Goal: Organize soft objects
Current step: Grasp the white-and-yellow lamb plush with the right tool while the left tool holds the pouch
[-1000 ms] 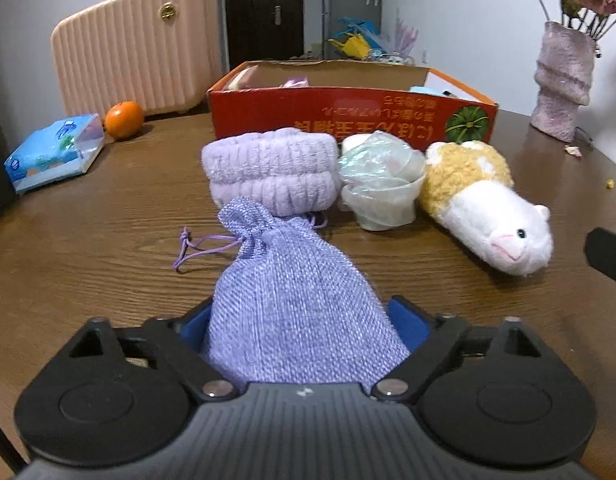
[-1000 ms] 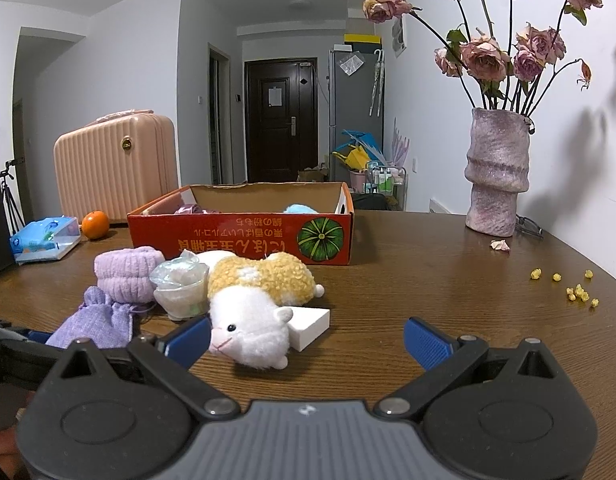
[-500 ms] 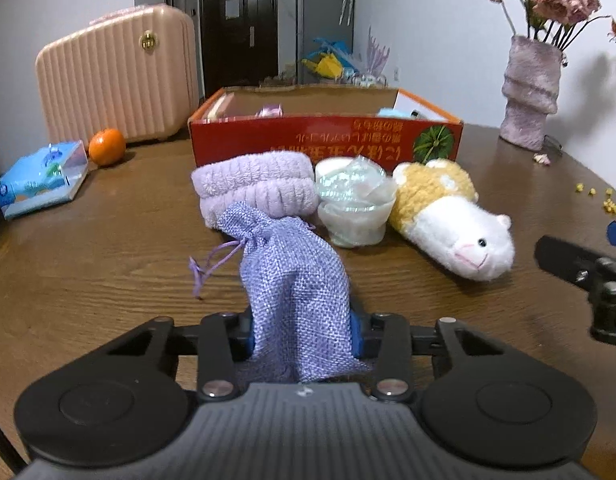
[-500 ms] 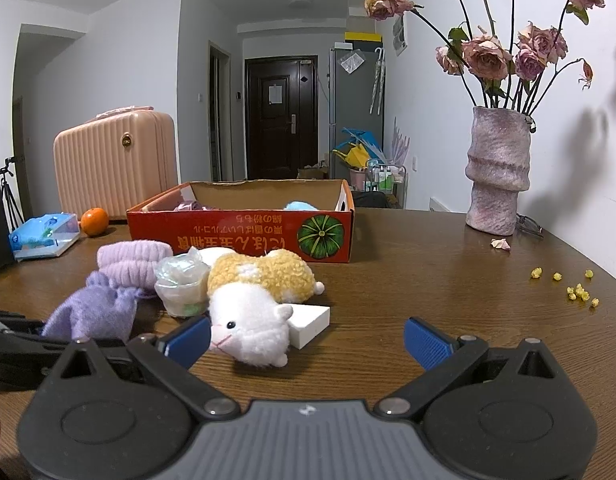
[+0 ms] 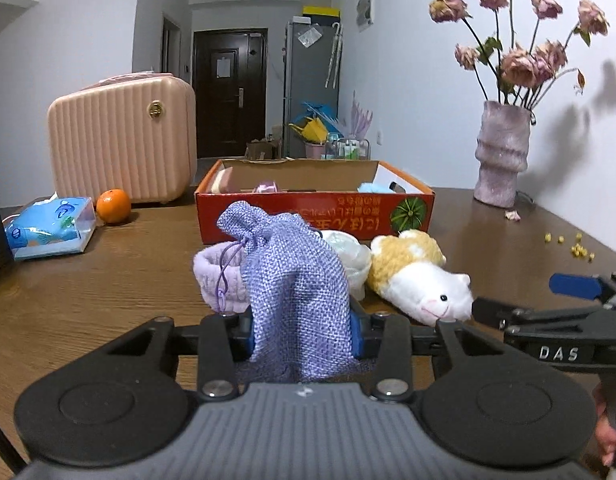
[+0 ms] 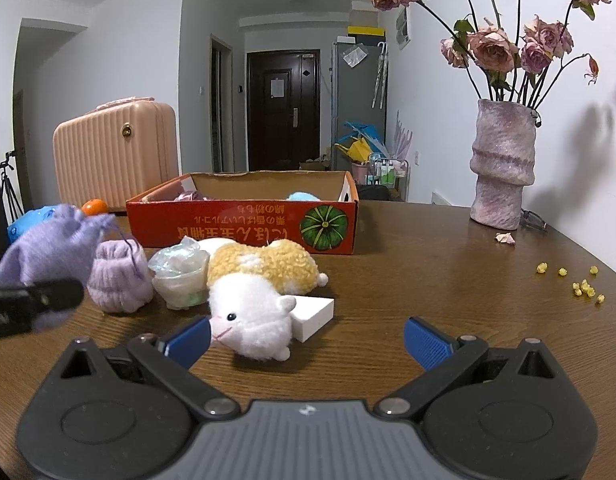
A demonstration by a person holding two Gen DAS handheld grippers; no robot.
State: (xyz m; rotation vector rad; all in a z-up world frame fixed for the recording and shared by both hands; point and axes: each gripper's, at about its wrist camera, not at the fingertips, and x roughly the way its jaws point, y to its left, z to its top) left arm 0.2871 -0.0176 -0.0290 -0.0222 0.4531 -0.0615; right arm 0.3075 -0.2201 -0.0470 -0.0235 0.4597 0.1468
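Left gripper (image 5: pixel 302 340): pinched the lilac pouch (image 5: pixel 292 280), base hidden.
Right gripper (image 6: pixel 308 340): spread, empty.
Box (image 6: pixel 244 228) contents: mostly hidden.

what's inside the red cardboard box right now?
Over the red cardboard box wall, three things poke up: a light blue soft item at right, something purple-pink at left, and a pink-beige piece in the left corner. The box floor is hidden by the front wall.
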